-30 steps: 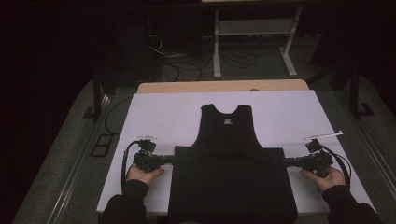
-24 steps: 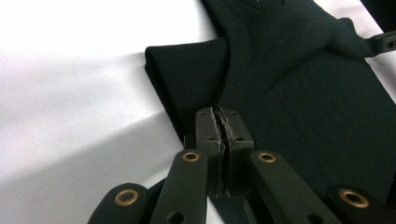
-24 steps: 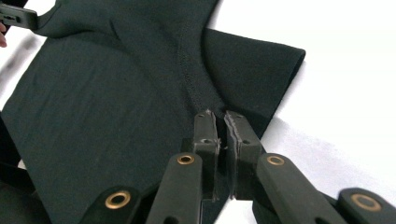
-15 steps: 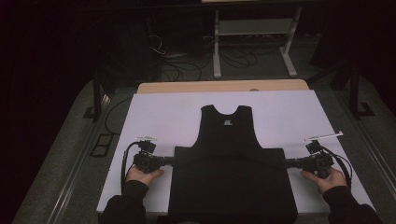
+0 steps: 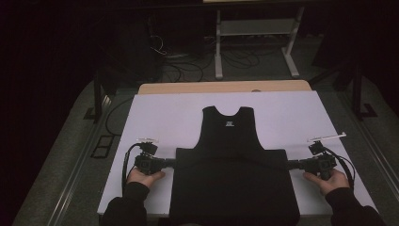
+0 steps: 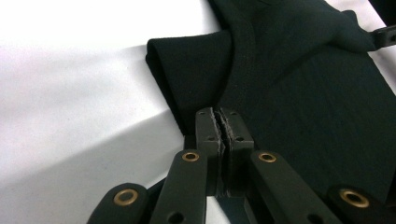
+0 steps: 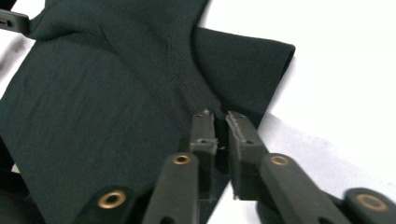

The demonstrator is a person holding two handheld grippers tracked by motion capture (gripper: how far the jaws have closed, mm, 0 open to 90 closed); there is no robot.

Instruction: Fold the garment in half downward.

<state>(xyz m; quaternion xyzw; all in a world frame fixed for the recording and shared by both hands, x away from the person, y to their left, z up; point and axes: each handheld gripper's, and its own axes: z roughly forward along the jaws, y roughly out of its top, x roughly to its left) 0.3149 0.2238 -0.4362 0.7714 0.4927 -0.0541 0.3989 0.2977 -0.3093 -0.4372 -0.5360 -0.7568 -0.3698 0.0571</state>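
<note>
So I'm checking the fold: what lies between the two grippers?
In the high view, only the black shirt spans from the left gripper to the right gripper, on the white table cover.

shirt [image 5: 234, 179] on table [image 5: 291, 113], left gripper [image 5: 170, 163] left, right gripper [image 5: 291, 165] right

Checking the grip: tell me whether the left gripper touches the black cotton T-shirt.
Touching. The left gripper view shows the left gripper pinched shut on the black cotton T-shirt's edge.

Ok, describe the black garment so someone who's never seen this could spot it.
On the white table cover, look at the near middle. The black T-shirt lies flat there, its lower part folded up over the chest, and it is the one dark cloth on the sheet.
</note>
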